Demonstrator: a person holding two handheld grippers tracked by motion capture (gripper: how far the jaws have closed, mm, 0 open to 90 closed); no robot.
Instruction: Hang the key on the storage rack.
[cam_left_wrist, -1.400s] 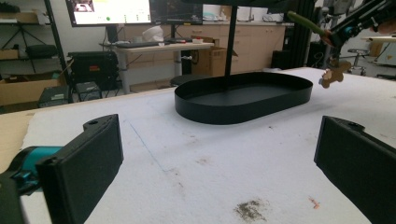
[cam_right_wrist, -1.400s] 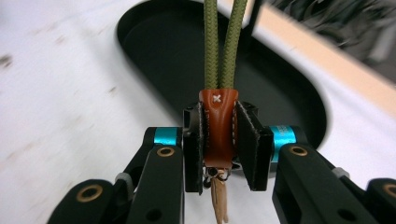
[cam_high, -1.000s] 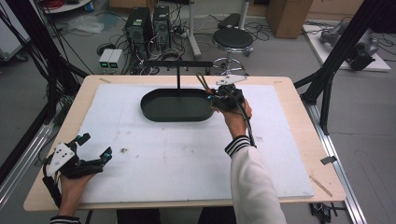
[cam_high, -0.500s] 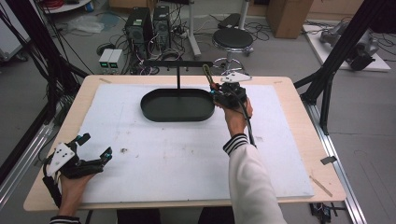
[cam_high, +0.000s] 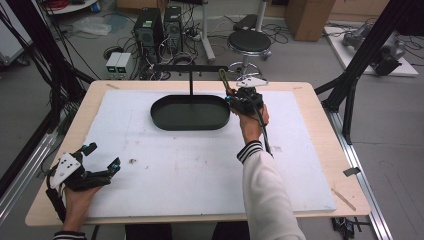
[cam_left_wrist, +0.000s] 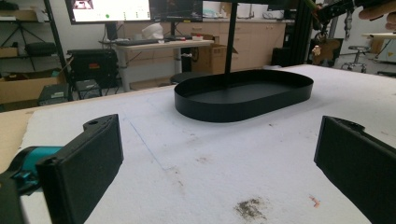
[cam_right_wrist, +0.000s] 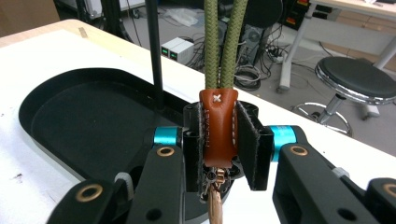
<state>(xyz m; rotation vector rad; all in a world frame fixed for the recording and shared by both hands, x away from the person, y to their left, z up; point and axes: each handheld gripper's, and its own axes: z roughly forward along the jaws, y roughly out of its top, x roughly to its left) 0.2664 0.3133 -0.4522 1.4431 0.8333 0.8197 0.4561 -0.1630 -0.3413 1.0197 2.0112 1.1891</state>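
Tray (cam_high: 190, 113), black and oval, sits at upper centre of the high view on the white mat (cam_high: 200, 165), with a thin black stand (cam_high: 191, 75) rising behind it. Just right of the tray, the right gripper (cam_high: 239, 97) is held up by a hand in a white sleeve; a green cord loop (cam_high: 222, 76) rises from its tip toward the stand's crossbar. At the lower left of the frame, the left gripper (cam_high: 102, 159) rests on the mat near the table edge, jaws spread wide, nothing between them, well apart from the tray.

Left gripper view: both black jaws stand at the far left and far right of the frame, wide open and empty. The tray (cam_left_wrist: 243, 95) lies beyond them at upper centre, and stains mark the mat (cam_left_wrist: 210, 158) in the foreground.

Right gripper view: the jaws are closed on a brown leather tab (cam_right_wrist: 218, 130) at frame centre. The doubled green cord (cam_right_wrist: 223, 42) runs straight up from the tab to the top edge, and a copper-coloured ring fitting (cam_right_wrist: 215, 198) hangs below it. The tray (cam_right_wrist: 93, 126) lies at left, and a round stool (cam_right_wrist: 357, 81) stands on the floor at upper right.
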